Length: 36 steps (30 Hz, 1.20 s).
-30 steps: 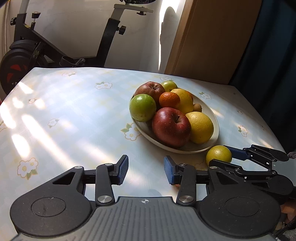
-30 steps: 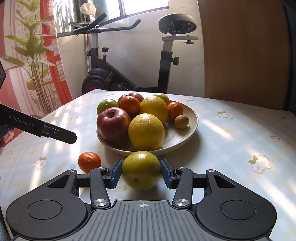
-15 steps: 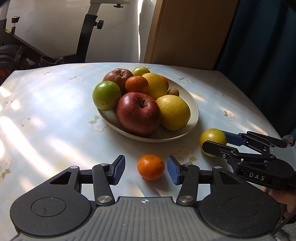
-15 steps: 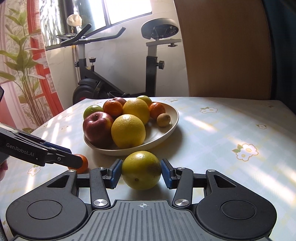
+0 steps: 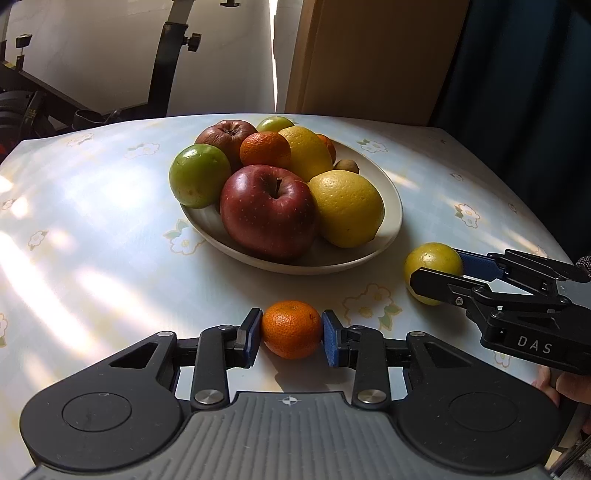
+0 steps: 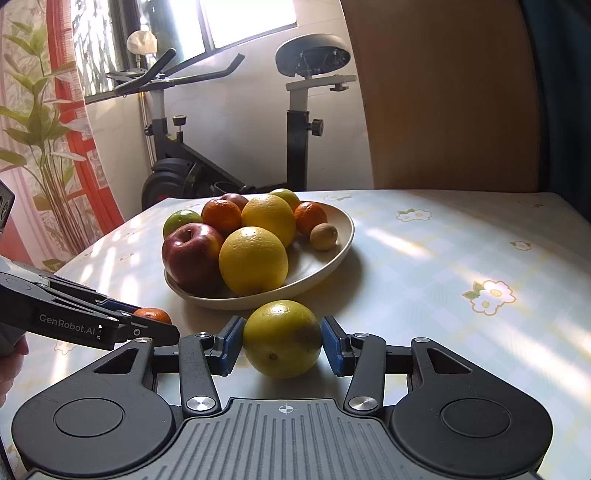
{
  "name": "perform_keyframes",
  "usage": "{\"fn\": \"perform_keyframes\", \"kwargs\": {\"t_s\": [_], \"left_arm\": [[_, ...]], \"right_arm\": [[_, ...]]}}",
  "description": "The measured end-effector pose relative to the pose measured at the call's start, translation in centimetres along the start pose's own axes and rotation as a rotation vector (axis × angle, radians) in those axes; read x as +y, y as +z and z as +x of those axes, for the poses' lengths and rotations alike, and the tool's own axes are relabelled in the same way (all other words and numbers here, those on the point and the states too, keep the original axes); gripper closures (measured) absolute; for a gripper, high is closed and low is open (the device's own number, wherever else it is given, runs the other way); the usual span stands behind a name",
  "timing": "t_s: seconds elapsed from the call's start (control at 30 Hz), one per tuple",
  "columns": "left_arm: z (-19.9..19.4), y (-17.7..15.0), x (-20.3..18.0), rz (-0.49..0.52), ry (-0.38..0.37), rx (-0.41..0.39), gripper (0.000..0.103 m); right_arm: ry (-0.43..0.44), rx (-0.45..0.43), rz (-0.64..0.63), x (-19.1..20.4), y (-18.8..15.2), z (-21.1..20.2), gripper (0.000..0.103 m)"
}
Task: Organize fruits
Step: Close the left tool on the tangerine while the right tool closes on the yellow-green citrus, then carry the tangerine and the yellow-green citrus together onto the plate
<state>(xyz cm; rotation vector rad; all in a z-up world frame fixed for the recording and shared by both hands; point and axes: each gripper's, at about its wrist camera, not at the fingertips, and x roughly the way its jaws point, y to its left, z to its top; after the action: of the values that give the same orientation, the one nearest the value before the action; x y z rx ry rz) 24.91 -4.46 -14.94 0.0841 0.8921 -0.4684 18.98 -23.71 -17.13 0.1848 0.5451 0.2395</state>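
We've got the left gripper (image 5: 291, 338) closing on the tangerine (image 5: 291, 329) and the right gripper (image 6: 282, 345) pinching the yellow-green citrus (image 6: 282, 339), both near the tabletop's (image 5: 92, 236) front edge, staged for the plate (image 5: 391, 206).

home | exercise bike (image 6: 236, 122) – flowered tablecloth (image 6: 461, 258) – fruit bowl (image 6: 332, 254)

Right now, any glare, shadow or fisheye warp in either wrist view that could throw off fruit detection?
Left wrist view: sun streaks wash out the tablecloth at left; the mandarin is sharp, casting a short shadow; table edges bow. Right wrist view: the window is blown out, the wooden panel curves, the plate shadows the cloth at right, and the yellow-green citrus shows a dark patch.
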Motion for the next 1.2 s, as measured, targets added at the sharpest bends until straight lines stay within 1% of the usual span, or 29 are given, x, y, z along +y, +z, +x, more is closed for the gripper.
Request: {"fn": "perform_keyframes", "kwargs": {"t_s": [0.2, 0.43, 0.57, 0.73, 0.8, 1.2], "left_arm": [[-0.2, 0.0, 0.2, -0.010, -0.006, 0.005, 0.067], [-0.9, 0.3, 0.0, -0.002, -0.001, -0.014, 0.067], [-1.7, 0.8, -0.4, 0.017, 0.001, -0.038, 0.067], [-2.9, 2.0, -0.8, 0.034, -0.006, -0.073, 0.067], [-3.5, 2.4, -1.1, 0.042, -0.005, -0.091, 0.067], [-4.6, 4.9, -1.8, 0.059, -0.018, -0.159, 0.067]], "right_arm": [[0.000, 0.000, 0.001, 0.0, 0.0, 0.0, 0.061], [0.002, 0.000, 0.004, 0.0, 0.0, 0.1, 0.061], [-0.003, -0.002, 0.002, 0.0, 0.0, -0.1, 0.061], [0.000, 0.017, -0.011, -0.1, 0.4, 0.0, 0.061], [-0.012, 0.020, -0.018, 0.0, 0.6, 0.0, 0.061], [0.004, -0.023, -0.056, -0.2, 2.6, -1.3, 0.061]]}}
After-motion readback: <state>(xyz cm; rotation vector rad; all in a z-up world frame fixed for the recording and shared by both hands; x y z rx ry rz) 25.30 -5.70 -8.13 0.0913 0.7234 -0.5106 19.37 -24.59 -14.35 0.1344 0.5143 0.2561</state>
